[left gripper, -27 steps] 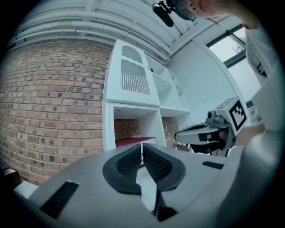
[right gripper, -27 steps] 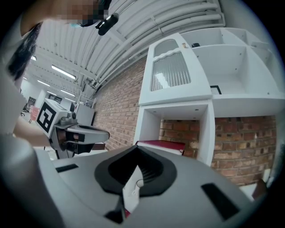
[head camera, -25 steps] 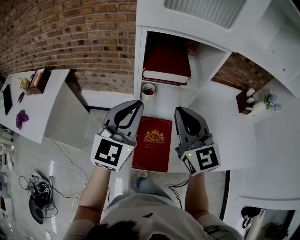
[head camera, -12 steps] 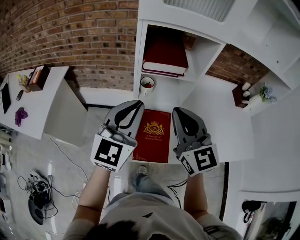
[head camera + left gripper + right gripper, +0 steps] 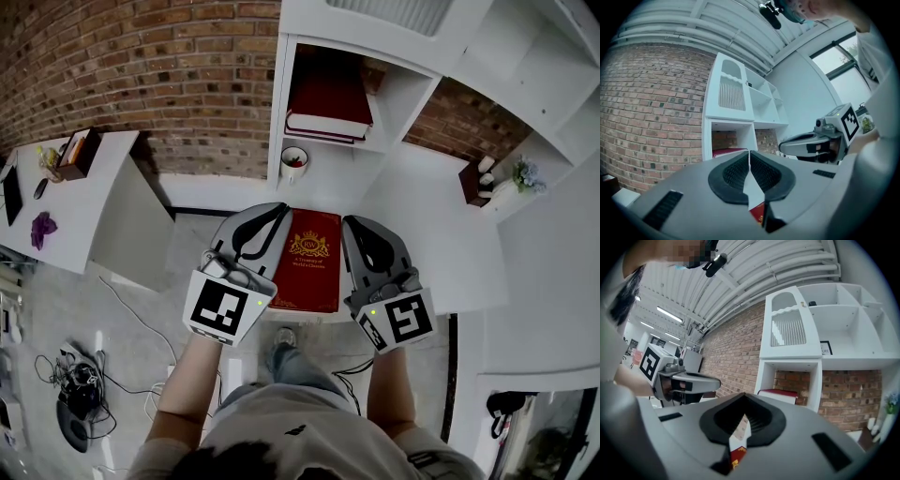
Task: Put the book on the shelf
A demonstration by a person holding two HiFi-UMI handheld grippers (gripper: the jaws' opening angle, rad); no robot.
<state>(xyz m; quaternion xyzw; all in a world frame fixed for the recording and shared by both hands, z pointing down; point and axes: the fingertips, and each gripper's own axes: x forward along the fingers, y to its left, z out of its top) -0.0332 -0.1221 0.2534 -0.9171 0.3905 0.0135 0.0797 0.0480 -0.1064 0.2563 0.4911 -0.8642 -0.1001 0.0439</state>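
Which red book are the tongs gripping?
The gold-crested red hardcover book, pinched by left tongs and right tongs; the other red book lies on the white shelf.

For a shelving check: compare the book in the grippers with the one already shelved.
The held book is clamped between left gripper and right gripper, outside the shelf; the shelved book lies flat in its compartment. The held book's cover shows a gold crest; the shelved book's shows none. Both are red.

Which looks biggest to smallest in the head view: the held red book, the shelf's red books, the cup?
1. held red book and shelf's red books: near alike, the held one nearer the camera, so unranked.
2. cup: clearly smallest.
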